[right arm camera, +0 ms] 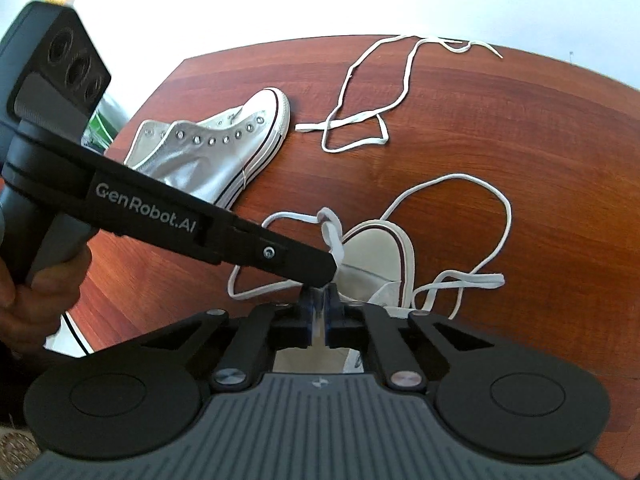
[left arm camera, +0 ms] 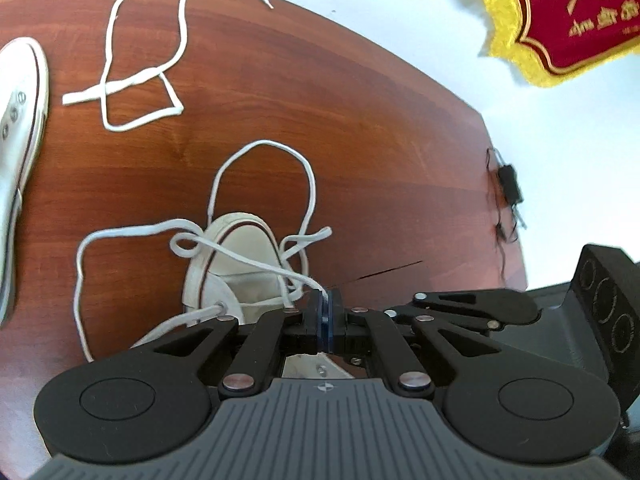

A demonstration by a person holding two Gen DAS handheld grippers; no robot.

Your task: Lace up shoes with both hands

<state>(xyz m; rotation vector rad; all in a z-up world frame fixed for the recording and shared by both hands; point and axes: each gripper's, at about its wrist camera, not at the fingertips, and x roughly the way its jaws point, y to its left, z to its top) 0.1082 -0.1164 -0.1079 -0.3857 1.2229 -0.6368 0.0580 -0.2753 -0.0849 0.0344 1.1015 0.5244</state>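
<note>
While both grippers meet just above the near shoe, each is pinched onto the same white flat shoelace [left arm camera: 256,266]. In the left wrist view the left gripper [left arm camera: 325,300] has its blue-padded fingers pressed together with a strand of the lace caught between them. In the right wrist view the right gripper [right arm camera: 319,300] is likewise closed on a pale strand of that lace, and the black finger of the left gripper crosses in from the left, its tip touching the lace right beside the right gripper's fingertips.

The near white canvas high-top sneaker with a dark red stripe around its rubber sole [left arm camera: 240,264] stands on the reddish-brown wooden table [left arm camera: 360,128], toe pointing away from the cameras. Its opening lies directly under the grippers; what is inside cannot be made out. The lace runs through an eyelet on the shoe's left side, loops out over the table on both sides and arches beyond the toe cap.

A second white canvas high-top sneaker [right arm camera: 224,144] lies on its side further back, its metal eyelets bare. A second, loose white shoelace [right arm camera: 360,120] sprawls on the table beyond it, apart from both shoes.

A red pennant with yellow fringe [left arm camera: 568,16] hangs on the white wall.
</note>
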